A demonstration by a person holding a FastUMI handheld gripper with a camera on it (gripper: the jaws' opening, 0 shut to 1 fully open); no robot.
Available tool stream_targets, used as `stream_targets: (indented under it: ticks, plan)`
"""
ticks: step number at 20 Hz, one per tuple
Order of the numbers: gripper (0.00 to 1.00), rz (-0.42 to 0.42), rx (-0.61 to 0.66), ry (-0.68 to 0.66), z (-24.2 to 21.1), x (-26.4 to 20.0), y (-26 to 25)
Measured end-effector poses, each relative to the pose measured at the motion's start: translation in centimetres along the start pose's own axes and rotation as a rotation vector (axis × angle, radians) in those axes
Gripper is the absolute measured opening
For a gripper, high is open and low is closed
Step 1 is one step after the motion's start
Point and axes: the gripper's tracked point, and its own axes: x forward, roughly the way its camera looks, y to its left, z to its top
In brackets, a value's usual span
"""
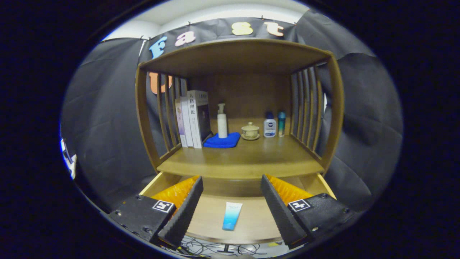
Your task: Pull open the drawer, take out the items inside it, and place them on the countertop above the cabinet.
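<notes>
**Drawer open, tube lying inside between the spread fingers**

The tool (231, 205) hangs above the pulled-out drawer (215, 219) with its two fingers spread wide and nothing held between them. Neither finger touches anything.

A blue-and-white tube (231, 216) lies flat on the drawer's wooden floor, midway between the fingers. Its long axis runs front to back, nearly in line with the fingers, tilted a little. The pale, wider end points toward the back of the drawer, and the deeper blue end points toward the drawer's front edge.

Directly above the drawer is the worktop (244, 158) of the wooden cabinet (334, 108), roofed by a shelf and flanked by slatted sides. Along the back of the worktop, starting from the tube's left side, stand upright books (194, 118) against the left slats, then a white pump bottle (222, 122) on a folded blue cloth (222, 141). Right of the cloth sits a small lidded cup on a saucer (250, 131), then a white bottle with a blue cap (269, 126), and just beside it a slim teal bottle (281, 123) near the right slats.

Cables (215, 248) lie on the floor below the drawer's front.
</notes>
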Motion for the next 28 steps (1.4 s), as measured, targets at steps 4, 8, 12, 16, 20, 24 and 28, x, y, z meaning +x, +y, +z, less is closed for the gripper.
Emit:
stream_targets:
  ticks: [4,8,12,16,20,24,28]
  plan:
    - [1.00,-0.003,-0.007,0.212,-3.6,5.5,1.5]
    - [1.00,-0.066,-0.001,0.424,-8.9,8.9,0.4]
    - [1.00,-0.071,0.038,0.648,-13.8,9.5,0.6]
    - [0.99,-0.075,0.057,0.777,-15.9,9.3,0.4]
    - [0.98,-0.085,0.068,0.856,-17.2,8.6,0.2]
    - [0.76,-0.116,0.008,0.899,-18.7,8.7,-0.5]
    - [0.45,-0.128,0.012,0.876,-18.6,8.8,-0.8]
